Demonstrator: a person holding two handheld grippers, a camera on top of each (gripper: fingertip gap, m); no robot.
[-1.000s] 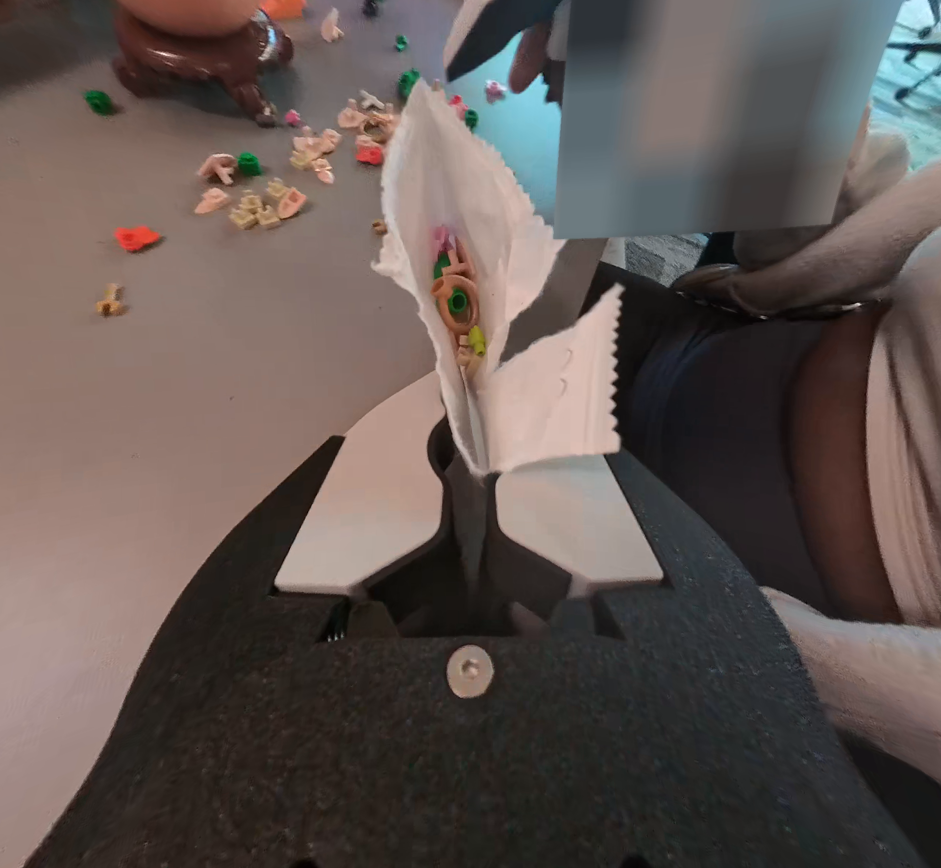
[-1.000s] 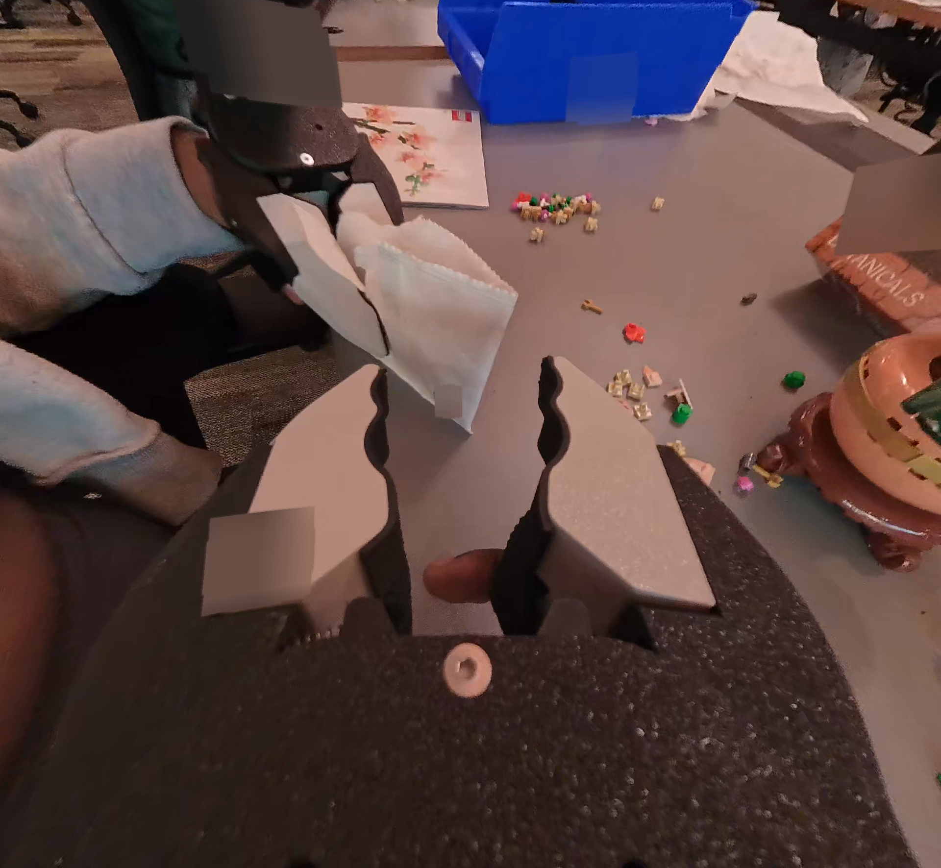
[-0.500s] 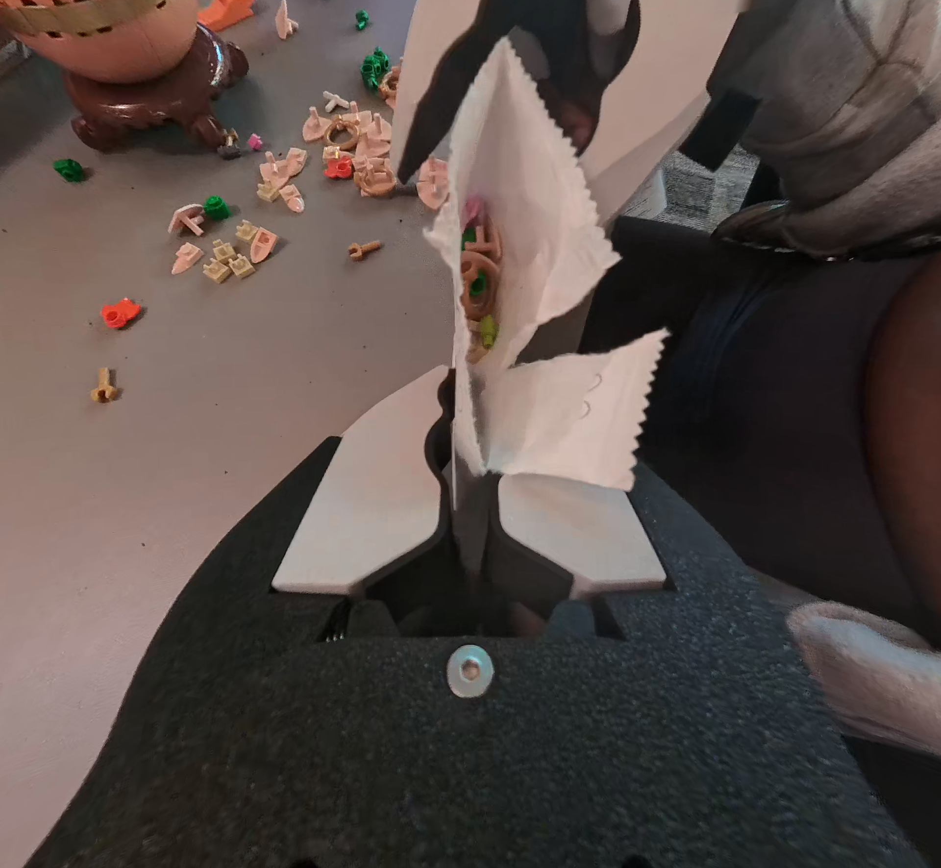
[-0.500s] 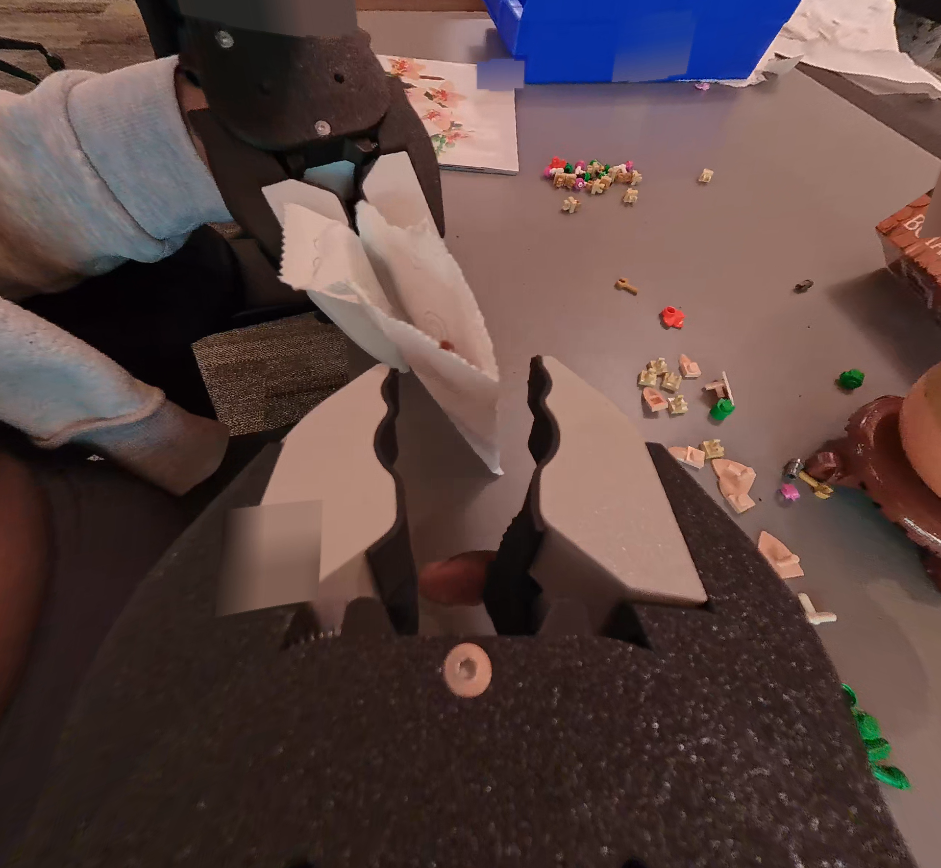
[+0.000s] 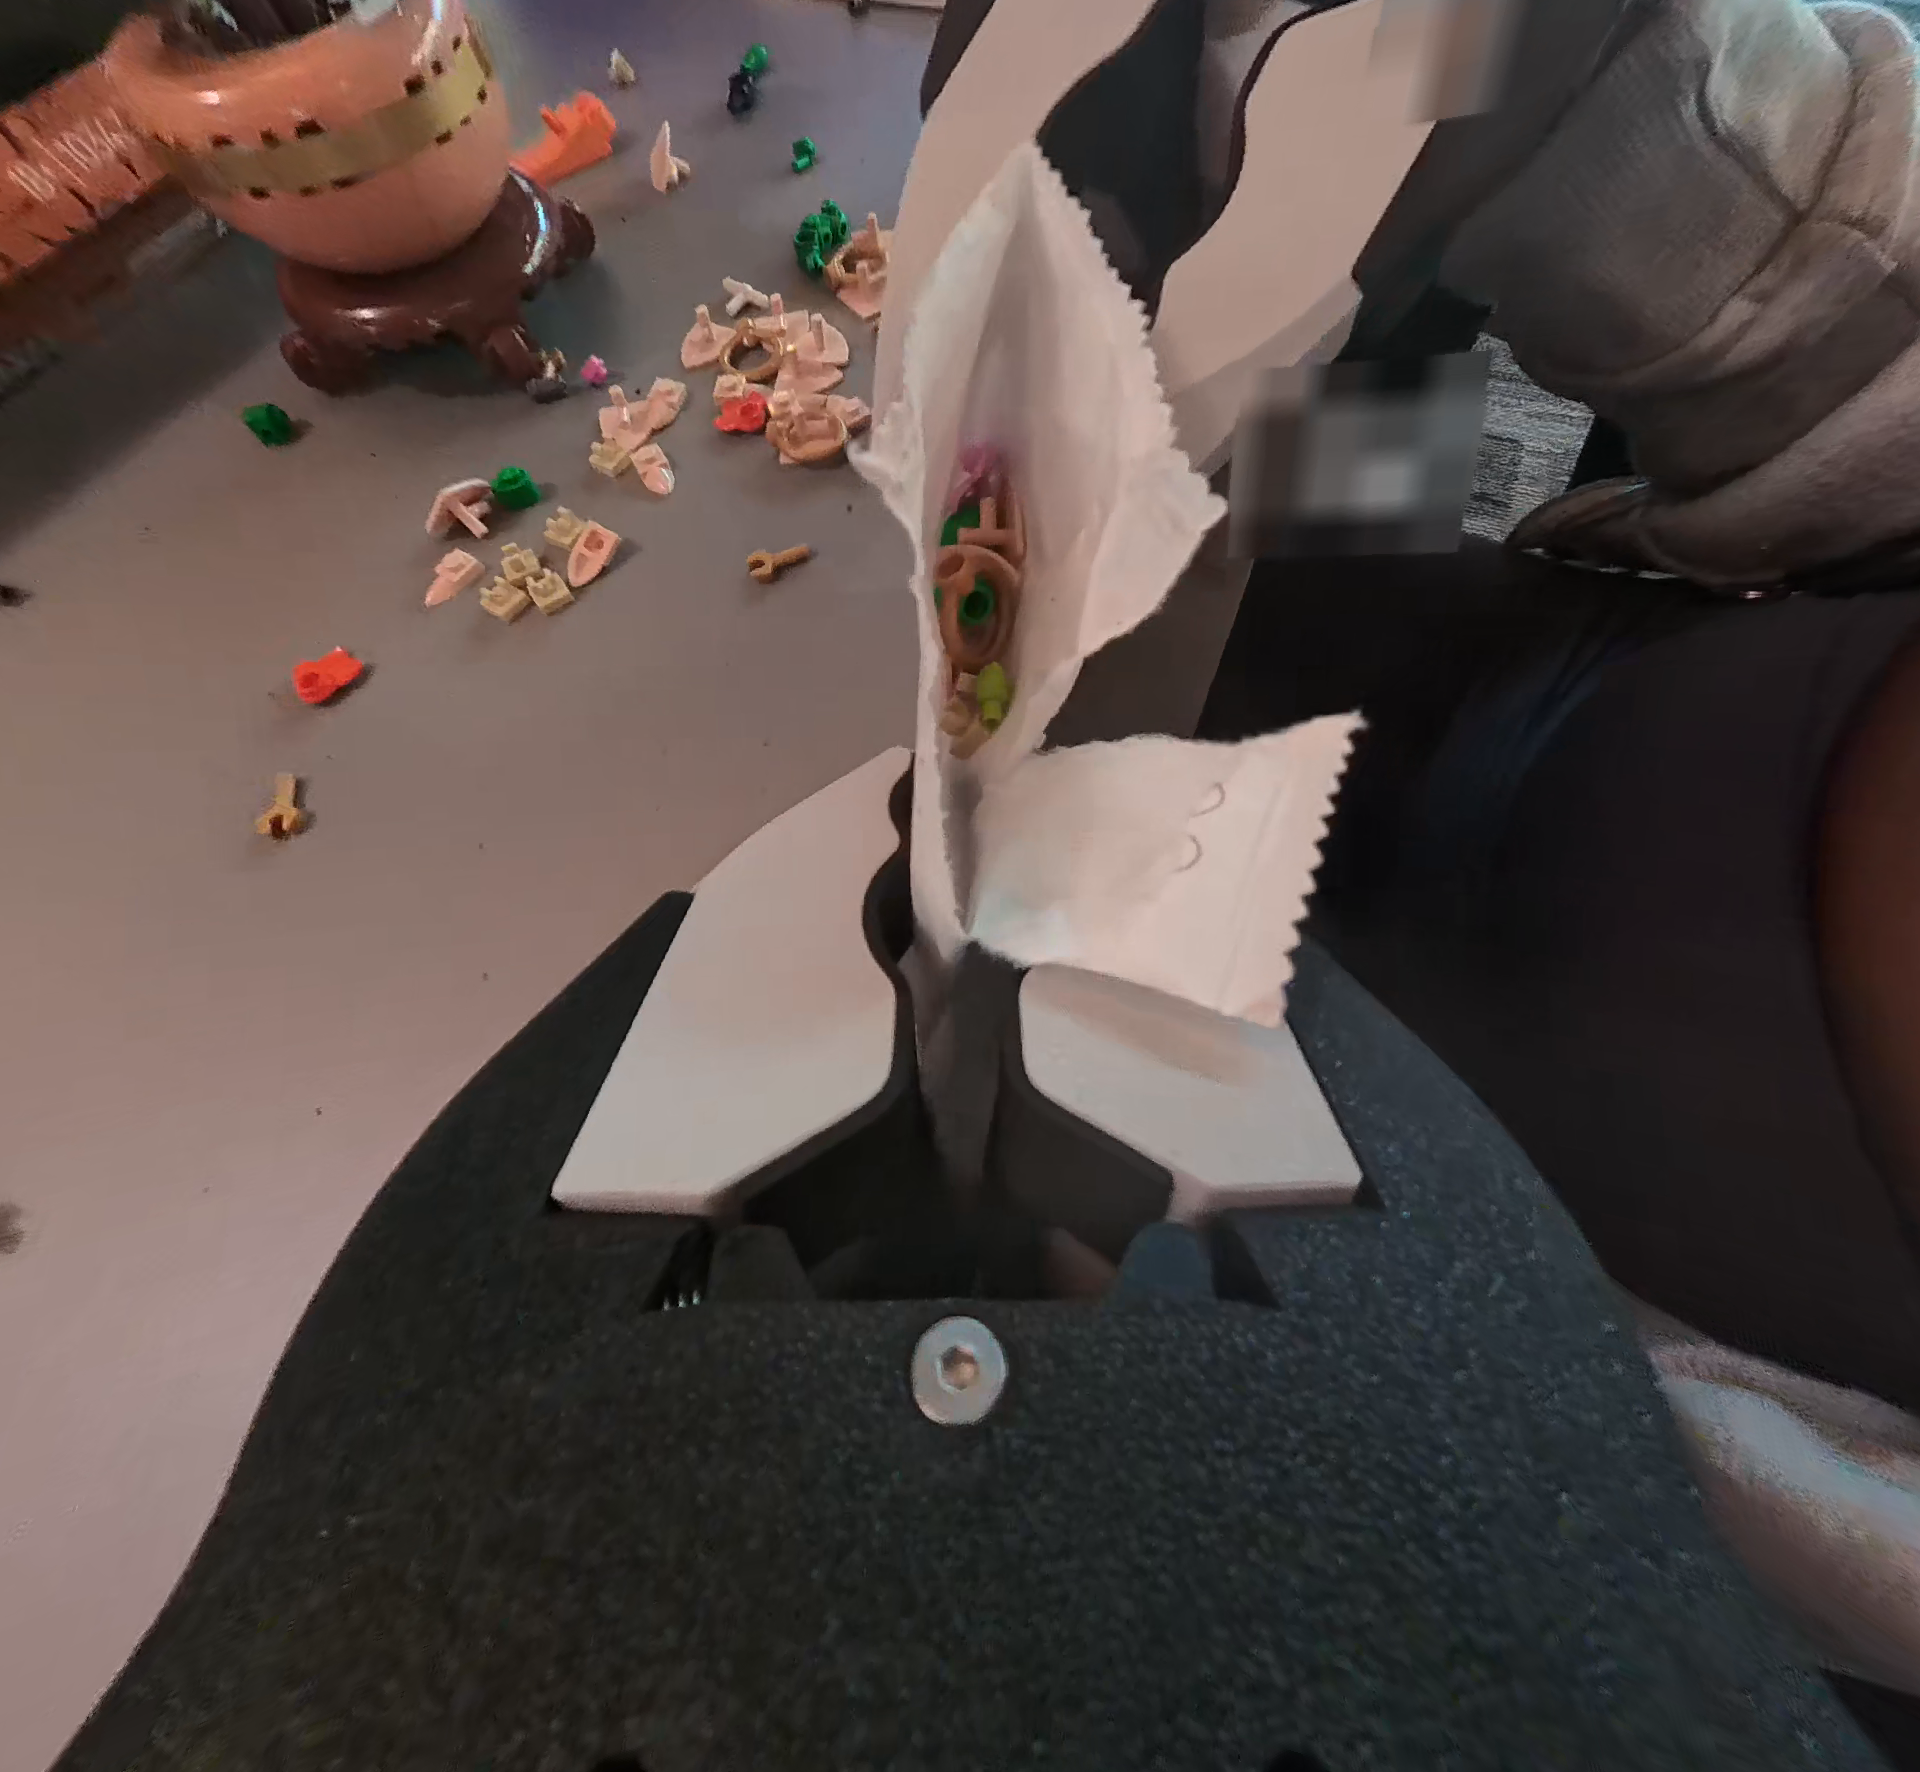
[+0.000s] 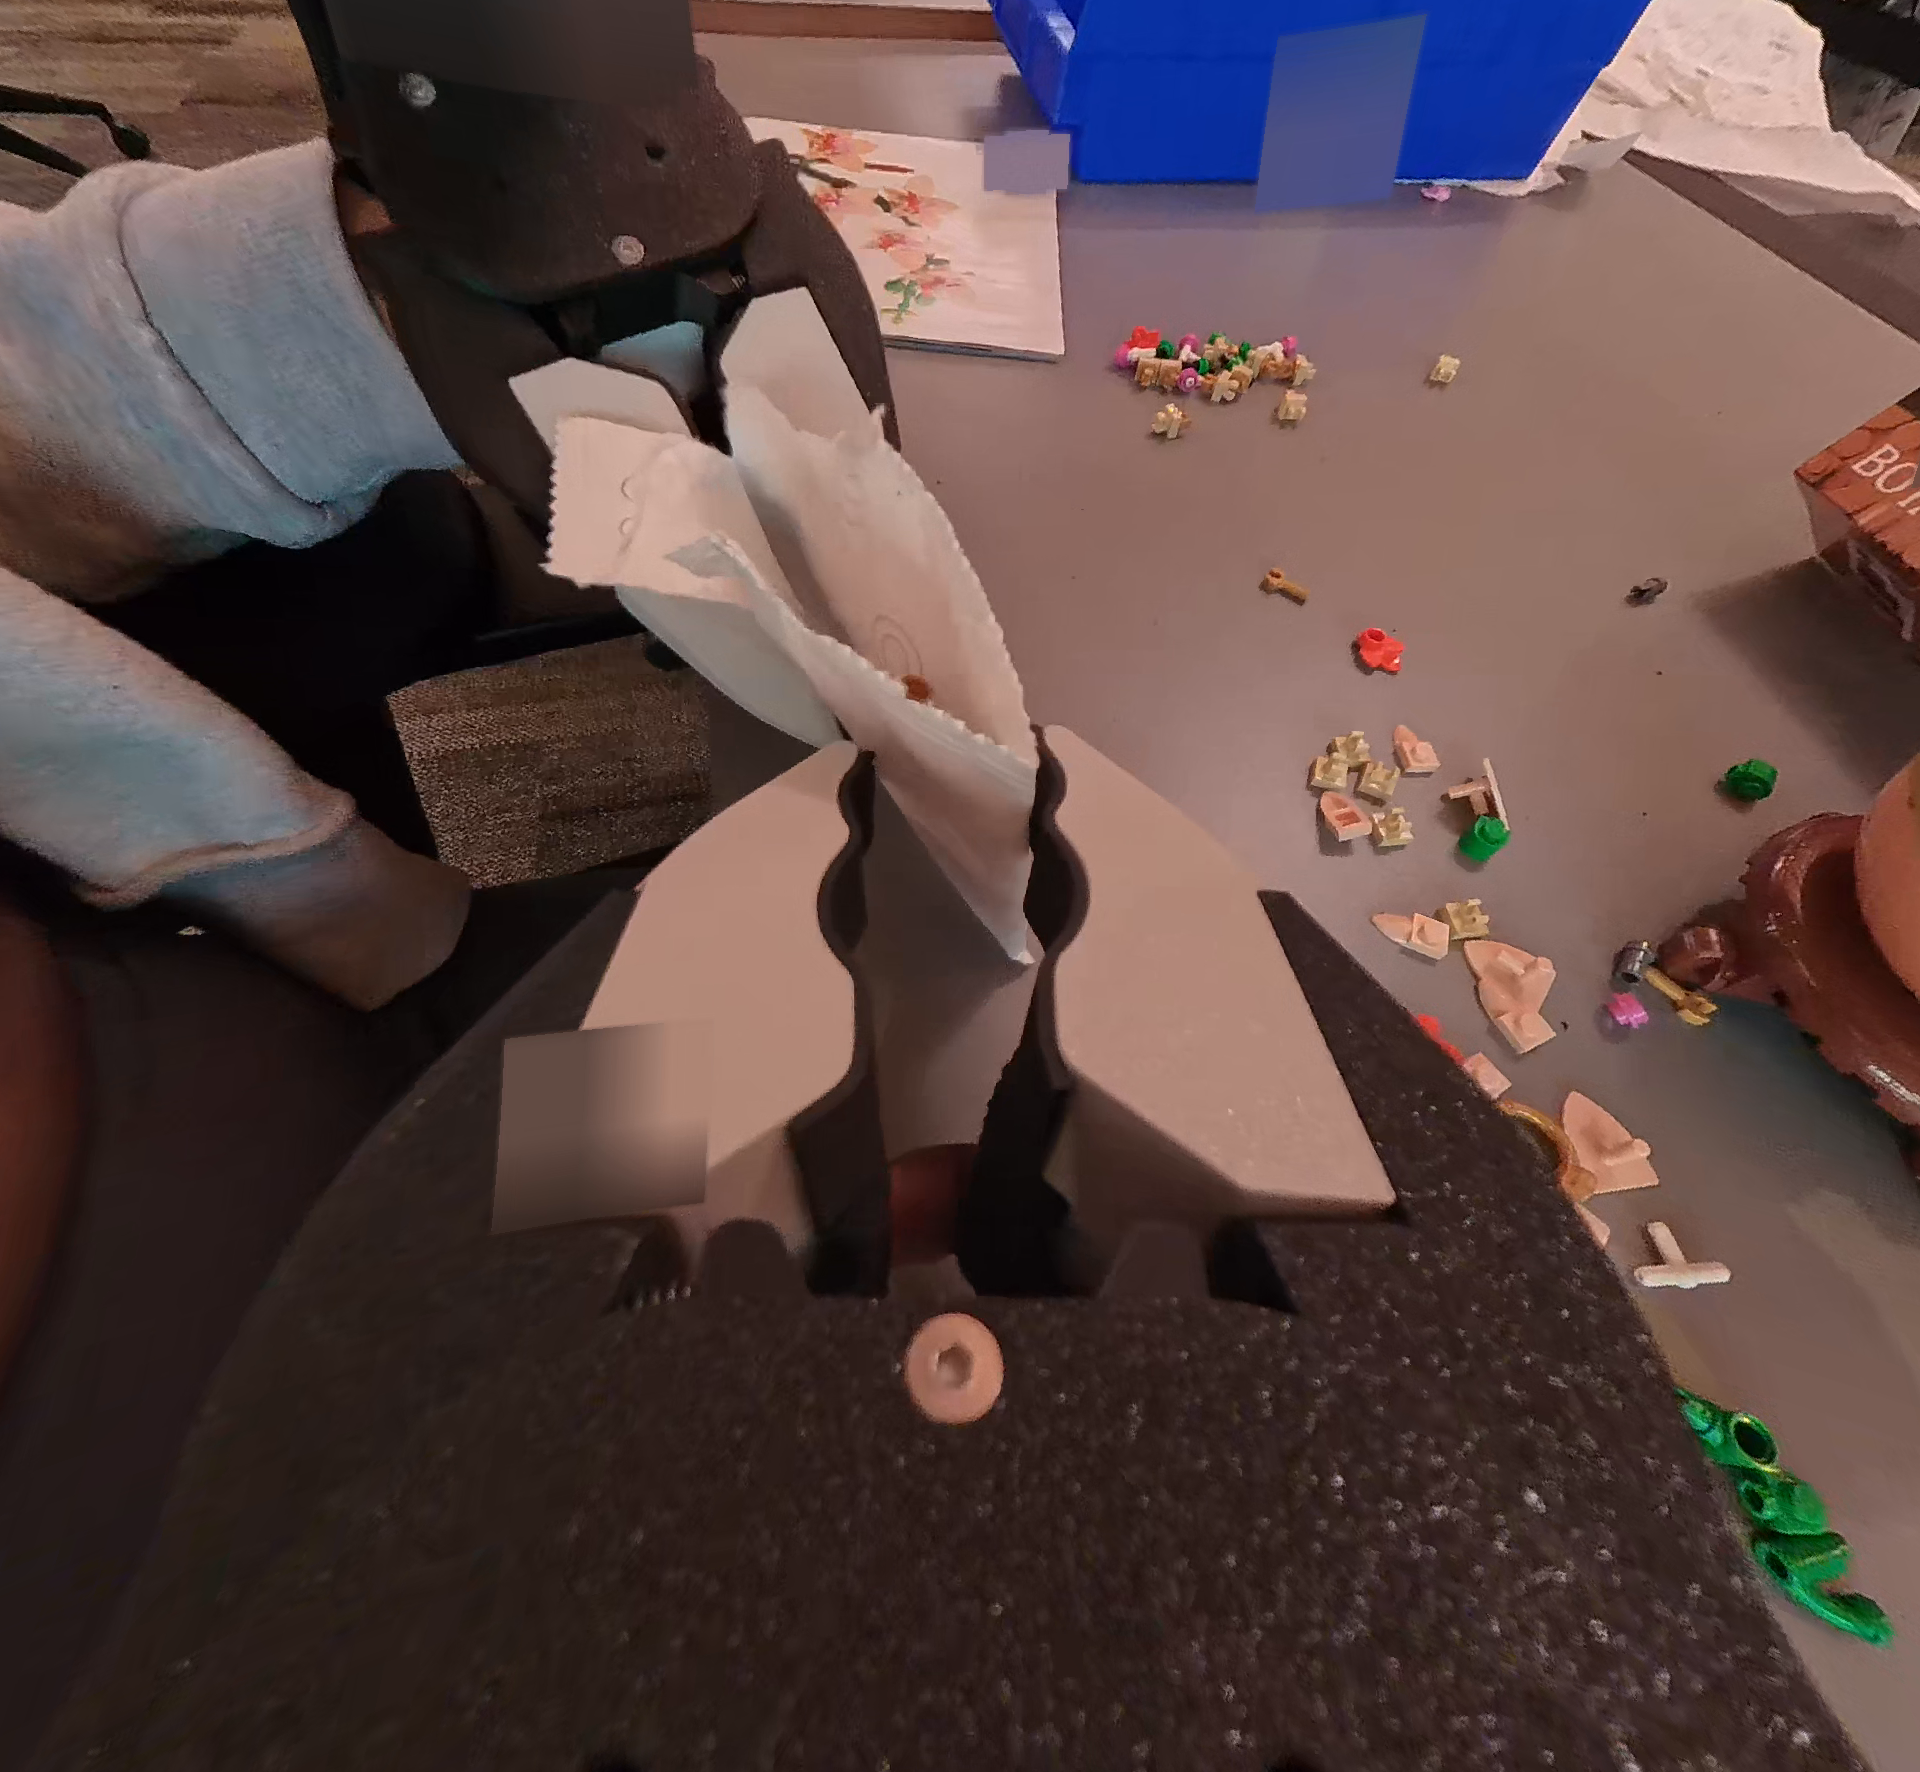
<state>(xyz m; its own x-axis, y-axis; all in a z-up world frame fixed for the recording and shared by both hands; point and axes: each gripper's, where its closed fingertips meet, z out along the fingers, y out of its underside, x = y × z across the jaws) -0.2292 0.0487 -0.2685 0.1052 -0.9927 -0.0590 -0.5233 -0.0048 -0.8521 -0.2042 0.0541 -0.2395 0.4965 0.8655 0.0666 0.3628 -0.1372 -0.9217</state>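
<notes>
Bag (image 5: 1023, 434): white paper, pinked edges, torn open along one side; held in the air over the near table edge. Small bricks (image 5: 977, 600) sit inside, visible through the tear: tan rings, green and pink bits.

Left gripper (image 5: 961, 933): tongs together, clamped on the bag's lower corner, at 6 o'clock of the bag in the left wrist view. A loose torn flap (image 5: 1164, 870) folds out toward 3 o'clock. The pinch seems to anchor one end so the opening stays up and the contents stay in.

Right gripper (image 6: 951, 849): tongs part open, a clear gap between them; the bag's far corner lies in that gap against the right-hand finger. Whether it grips the paper, I cannot tell. In the left wrist view it stands at 12 o'clock, behind the bag.

Table (image 6: 1558, 496): grey. Loose bricks (image 6: 1382, 787) scattered at 3 o'clock of the right gripper; a second heap (image 6: 1216, 361) farther off.

Pot model (image 5: 343, 153): pink, on brown stand, 10 o'clock in the left wrist view.

Bin (image 6: 1299, 29): blue, 1 o'clock, far side.

Booklet (image 6: 935, 247): flower print, beside the bin.
</notes>
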